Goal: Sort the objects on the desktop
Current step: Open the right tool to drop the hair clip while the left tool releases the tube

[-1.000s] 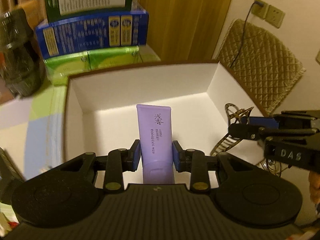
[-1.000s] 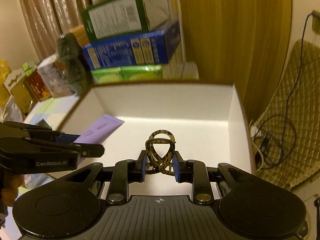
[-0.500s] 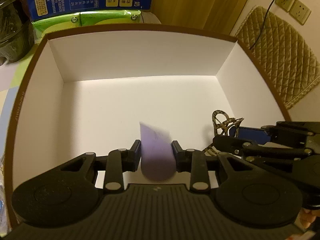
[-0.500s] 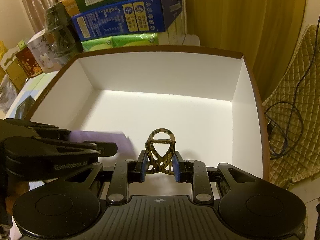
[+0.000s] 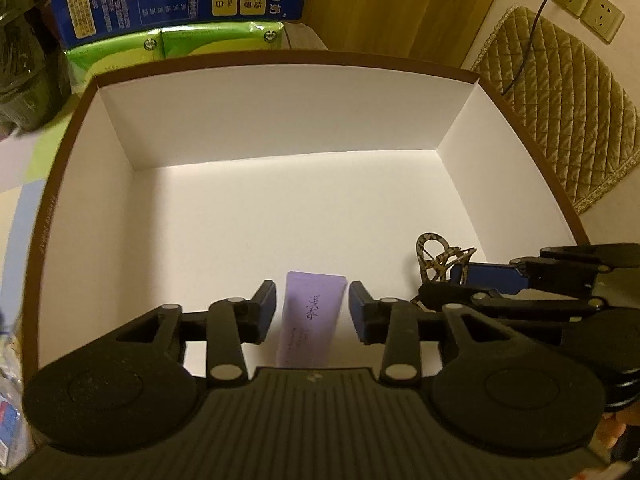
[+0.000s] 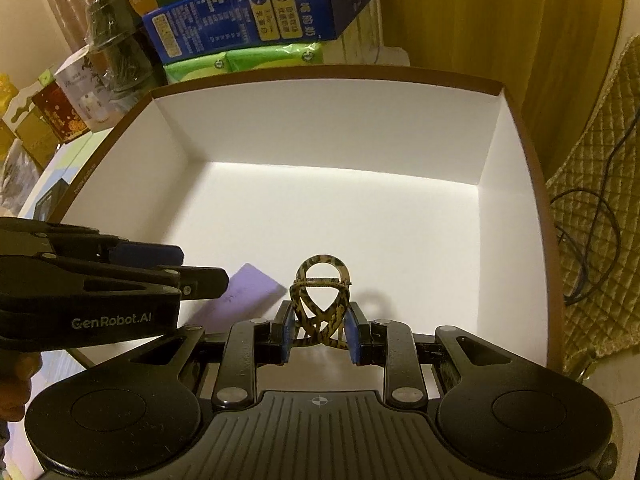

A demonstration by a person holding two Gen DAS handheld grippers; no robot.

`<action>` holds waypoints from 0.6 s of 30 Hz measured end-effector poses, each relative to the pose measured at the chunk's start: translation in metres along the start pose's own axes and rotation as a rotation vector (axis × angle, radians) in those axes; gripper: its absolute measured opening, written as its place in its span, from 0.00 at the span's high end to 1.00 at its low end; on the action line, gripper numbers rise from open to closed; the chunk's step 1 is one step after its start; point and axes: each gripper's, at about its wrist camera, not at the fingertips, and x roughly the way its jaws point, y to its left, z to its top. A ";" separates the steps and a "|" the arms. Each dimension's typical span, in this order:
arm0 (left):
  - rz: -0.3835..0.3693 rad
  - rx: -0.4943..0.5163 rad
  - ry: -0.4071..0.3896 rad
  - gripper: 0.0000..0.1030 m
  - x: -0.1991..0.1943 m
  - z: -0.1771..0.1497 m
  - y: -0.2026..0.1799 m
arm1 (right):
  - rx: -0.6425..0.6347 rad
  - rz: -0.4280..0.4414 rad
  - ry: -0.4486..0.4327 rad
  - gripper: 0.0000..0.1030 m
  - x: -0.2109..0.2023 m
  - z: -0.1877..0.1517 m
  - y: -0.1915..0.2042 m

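A purple tube [image 5: 310, 318] lies on the floor of the white box [image 5: 280, 208], between the blue pads of my left gripper [image 5: 312, 308]. The jaws are opening and a gap shows on each side of the tube, so the pads no longer press it. In the right wrist view the tube [image 6: 250, 294] pokes out past the left gripper [image 6: 188, 266]. My right gripper [image 6: 319, 330] is shut on a leopard-print hair claw [image 6: 321, 304] just above the box [image 6: 340, 216] floor. The claw [image 5: 438, 258] also appears at right in the left wrist view.
Behind the box stand a blue carton [image 6: 256, 16], green tissue packs [image 6: 244, 62] and a dark jar [image 6: 118, 44]. Small gift boxes [image 6: 52, 112] sit at far left. A quilted chair back [image 5: 560, 120] with a cable is right of the box.
Both grippers have sunk into the box. The left jaws have spread and let go of the purple tube, which now lies flat. The right gripper still holds the claw.
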 end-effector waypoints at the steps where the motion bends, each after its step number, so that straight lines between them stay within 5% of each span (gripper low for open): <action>1: 0.004 0.003 -0.002 0.64 -0.001 0.000 0.000 | -0.005 0.000 -0.004 0.77 0.000 0.000 0.001; 5: 0.015 0.000 -0.002 0.62 -0.002 -0.001 0.002 | -0.017 -0.010 -0.025 0.68 0.000 0.002 0.004; 7: 0.021 0.005 -0.004 0.55 -0.004 -0.001 0.003 | -0.015 -0.006 -0.037 0.47 -0.002 0.003 0.003; 9: 0.040 0.011 -0.016 0.53 -0.007 -0.002 0.004 | -0.016 -0.014 -0.048 0.38 -0.006 0.003 0.004; 18: 0.070 0.029 -0.045 0.34 -0.027 0.000 0.015 | -0.018 0.001 -0.083 0.11 -0.020 -0.001 0.008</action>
